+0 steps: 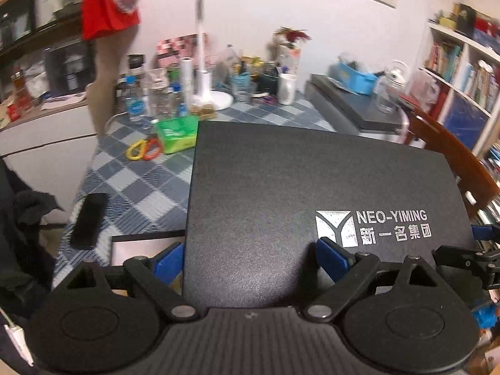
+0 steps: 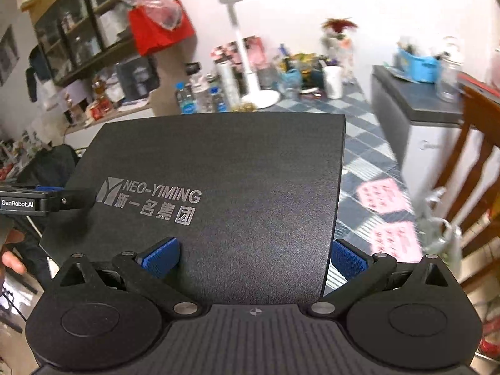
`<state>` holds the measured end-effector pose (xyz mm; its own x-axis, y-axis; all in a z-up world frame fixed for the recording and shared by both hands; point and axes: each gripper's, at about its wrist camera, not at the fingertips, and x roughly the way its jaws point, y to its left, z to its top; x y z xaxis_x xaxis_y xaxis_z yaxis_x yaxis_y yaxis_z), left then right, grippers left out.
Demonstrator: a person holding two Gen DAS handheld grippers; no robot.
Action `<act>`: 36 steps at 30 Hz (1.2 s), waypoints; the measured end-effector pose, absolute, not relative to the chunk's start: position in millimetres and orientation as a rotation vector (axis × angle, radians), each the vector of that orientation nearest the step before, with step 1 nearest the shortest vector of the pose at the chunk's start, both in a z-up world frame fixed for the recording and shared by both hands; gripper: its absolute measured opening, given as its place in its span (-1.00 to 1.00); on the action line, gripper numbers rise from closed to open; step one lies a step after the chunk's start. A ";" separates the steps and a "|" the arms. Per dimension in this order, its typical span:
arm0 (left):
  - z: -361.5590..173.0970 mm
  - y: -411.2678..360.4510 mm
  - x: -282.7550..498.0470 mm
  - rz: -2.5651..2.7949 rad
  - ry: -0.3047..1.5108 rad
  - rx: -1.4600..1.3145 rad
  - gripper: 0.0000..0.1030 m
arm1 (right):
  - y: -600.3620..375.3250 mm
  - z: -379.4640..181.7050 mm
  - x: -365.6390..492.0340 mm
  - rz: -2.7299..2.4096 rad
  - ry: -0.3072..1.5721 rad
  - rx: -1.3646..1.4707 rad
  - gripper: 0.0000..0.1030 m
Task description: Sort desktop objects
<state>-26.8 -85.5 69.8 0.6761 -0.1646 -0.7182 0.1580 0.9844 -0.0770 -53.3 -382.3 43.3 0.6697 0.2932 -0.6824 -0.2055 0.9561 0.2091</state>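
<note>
The black folder [image 1: 312, 193] appears stiff, flat and light, its matte cover likely low-slip. The left gripper [image 1: 250, 257] and right gripper [image 2: 253, 257] each straddle its near edge, jaws spread; whether the pads touch it is unclear. Grip near the corners.

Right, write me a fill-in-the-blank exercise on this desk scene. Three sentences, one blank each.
1. The silver lettering on the black folder reads NEO-____.
2. The desk lamp standing at the back of the table is ____ in colour.
3. The soft pack lying next to the scissors is ____ in colour.

Missing words: YIMING; white; green
</note>
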 end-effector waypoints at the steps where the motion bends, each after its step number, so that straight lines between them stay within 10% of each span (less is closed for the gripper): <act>1: 69.6 -76.3 -24.9 -0.169 0.810 -0.014 1.00 | -373.7 43.5 -48.4 0.292 0.790 0.115 1.00; 36: -35.5 74.4 4.5 -0.072 0.986 -0.242 1.00 | -223.0 -17.9 12.9 0.349 0.960 -0.010 1.00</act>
